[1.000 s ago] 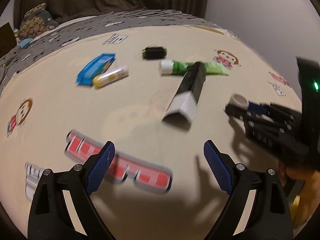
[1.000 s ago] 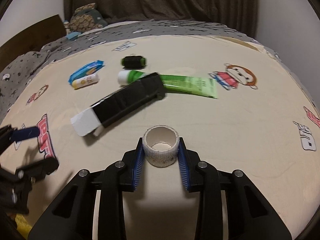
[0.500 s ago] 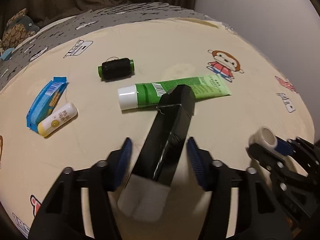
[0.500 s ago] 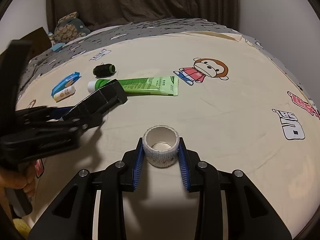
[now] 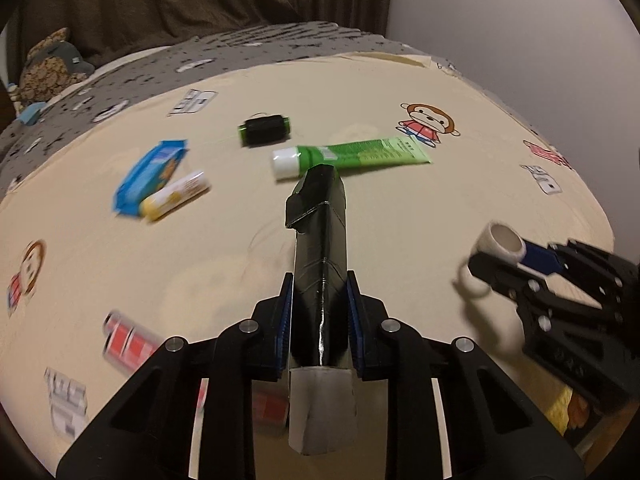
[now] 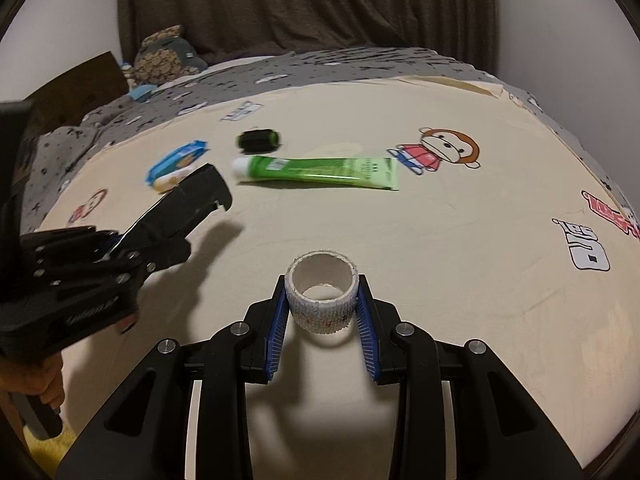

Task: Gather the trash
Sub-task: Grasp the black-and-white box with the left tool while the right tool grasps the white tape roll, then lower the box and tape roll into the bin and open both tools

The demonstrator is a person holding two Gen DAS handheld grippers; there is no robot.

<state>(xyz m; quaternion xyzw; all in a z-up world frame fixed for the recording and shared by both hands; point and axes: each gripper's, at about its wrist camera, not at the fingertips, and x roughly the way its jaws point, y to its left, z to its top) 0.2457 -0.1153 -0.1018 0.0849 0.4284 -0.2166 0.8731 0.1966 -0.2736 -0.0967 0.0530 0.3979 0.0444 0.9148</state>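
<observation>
My left gripper (image 5: 319,304) is shut on a long black box (image 5: 320,248) with a white end and holds it lifted above the cream bed sheet; the box also shows in the right wrist view (image 6: 188,204). My right gripper (image 6: 322,304) is shut on a white tape roll (image 6: 323,298), also seen in the left wrist view (image 5: 500,250). On the sheet beyond lie a green tube (image 5: 352,158), a black thread spool (image 5: 264,130), a blue wrapper (image 5: 152,174) and a small yellow tube (image 5: 176,196).
The cream sheet (image 6: 460,240) carries monkey and letter prints. A grey patterned blanket (image 6: 320,68) and a stuffed toy (image 6: 168,56) lie at the far side before a dark curtain. A white wall rises on the right.
My left gripper closed on the black box and lifted it off the green tube, toward me. My right gripper kept hold of the tape roll.
</observation>
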